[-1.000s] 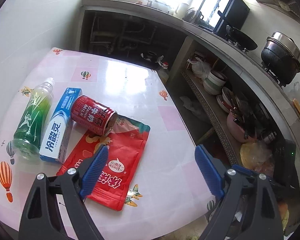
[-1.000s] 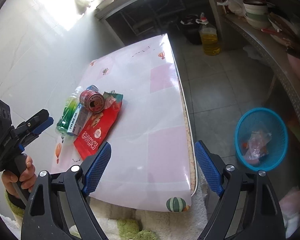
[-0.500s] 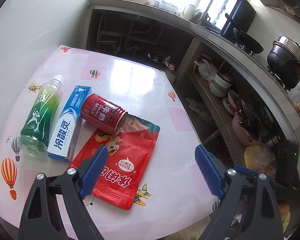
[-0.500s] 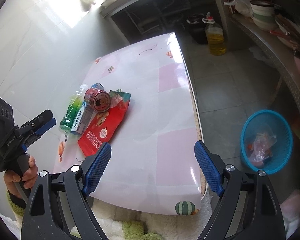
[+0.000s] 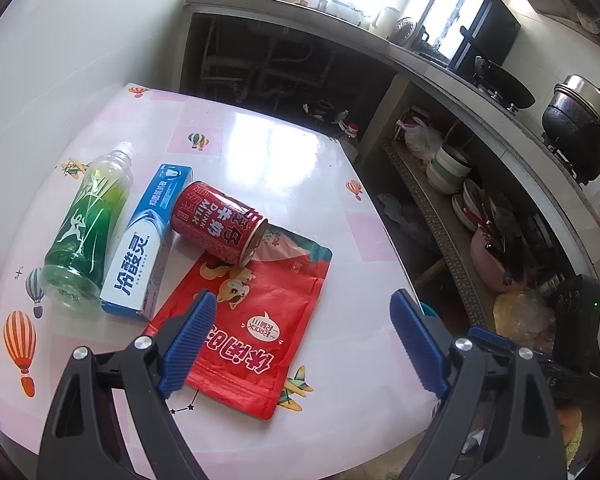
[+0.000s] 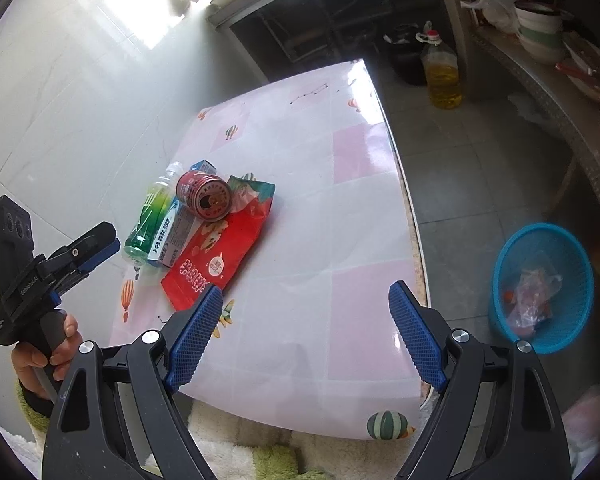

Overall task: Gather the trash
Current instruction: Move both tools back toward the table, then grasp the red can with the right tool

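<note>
A red snack bag (image 5: 256, 320) lies flat on the pink-checked table (image 5: 284, 168). A red can (image 5: 216, 222) lies on its side on the bag's far corner. A blue-and-white toothpaste box (image 5: 144, 240) and a green plastic bottle (image 5: 88, 224) lie left of it. My left gripper (image 5: 300, 340) is open and empty, above the bag's near end. My right gripper (image 6: 304, 332) is open and empty over the table's near part, with the bag (image 6: 216, 248), can (image 6: 204, 196), box (image 6: 170, 236) and bottle (image 6: 148, 220) ahead to the left. A blue trash basket (image 6: 540, 284) stands on the floor to the right.
The white tiled wall (image 6: 80, 92) borders the table's left side. A yellow oil jug (image 6: 442, 72) stands on the floor beyond the table. A shelf of bowls (image 5: 452, 172) and a counter with pots (image 5: 580, 120) run along the right. The left gripper shows in the right wrist view (image 6: 100, 244).
The left gripper has moved forward and right toward the trash, so the items sit larger in its view. The right gripper has shifted slightly, still open.
</note>
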The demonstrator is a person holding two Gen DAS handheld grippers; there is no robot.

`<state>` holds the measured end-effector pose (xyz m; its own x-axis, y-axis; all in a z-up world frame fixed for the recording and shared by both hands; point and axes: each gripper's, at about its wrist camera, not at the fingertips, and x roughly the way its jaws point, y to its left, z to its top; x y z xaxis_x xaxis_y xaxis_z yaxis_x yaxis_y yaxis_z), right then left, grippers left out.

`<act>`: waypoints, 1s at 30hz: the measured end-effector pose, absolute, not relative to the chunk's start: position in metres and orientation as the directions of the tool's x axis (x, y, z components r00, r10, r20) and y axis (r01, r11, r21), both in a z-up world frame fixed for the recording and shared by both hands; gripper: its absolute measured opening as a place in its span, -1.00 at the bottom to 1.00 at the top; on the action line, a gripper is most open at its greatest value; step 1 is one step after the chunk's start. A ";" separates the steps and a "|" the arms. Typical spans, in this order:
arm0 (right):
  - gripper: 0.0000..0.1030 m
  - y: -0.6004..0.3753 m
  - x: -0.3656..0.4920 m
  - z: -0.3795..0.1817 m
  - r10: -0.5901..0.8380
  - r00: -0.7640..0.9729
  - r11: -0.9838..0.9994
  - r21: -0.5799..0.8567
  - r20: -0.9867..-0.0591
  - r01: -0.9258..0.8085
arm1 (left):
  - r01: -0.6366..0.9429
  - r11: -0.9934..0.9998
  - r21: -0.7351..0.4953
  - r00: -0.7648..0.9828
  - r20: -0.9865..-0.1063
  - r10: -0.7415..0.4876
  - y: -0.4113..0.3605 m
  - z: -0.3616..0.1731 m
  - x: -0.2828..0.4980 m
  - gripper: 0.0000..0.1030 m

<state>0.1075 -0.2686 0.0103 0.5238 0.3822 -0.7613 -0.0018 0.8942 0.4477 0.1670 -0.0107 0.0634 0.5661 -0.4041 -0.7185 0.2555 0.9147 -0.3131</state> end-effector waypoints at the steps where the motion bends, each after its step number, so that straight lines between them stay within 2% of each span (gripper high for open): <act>1: 0.58 -0.268 0.108 0.010 0.384 0.522 0.894 0.448 -0.762 -0.003 | 0.253 0.915 -0.313 0.566 -0.719 -0.403 -0.010 0.063 0.167 0.68; 16: 0.58 -0.277 0.122 0.004 0.396 0.514 0.878 0.478 -0.761 0.031 | 0.195 0.922 -0.334 0.601 -0.703 -0.381 0.010 0.049 0.166 0.68; 24: 0.58 -0.271 0.142 -0.006 0.480 0.464 0.830 0.556 -0.744 0.034 | 0.127 0.913 -0.387 0.645 -0.667 -0.372 0.045 0.043 0.159 0.68; 30: 0.53 -0.247 0.161 -0.004 0.531 0.439 0.811 0.584 -0.725 -0.015 | 0.153 0.932 -0.328 0.668 -0.661 -0.342 0.048 0.041 0.152 0.68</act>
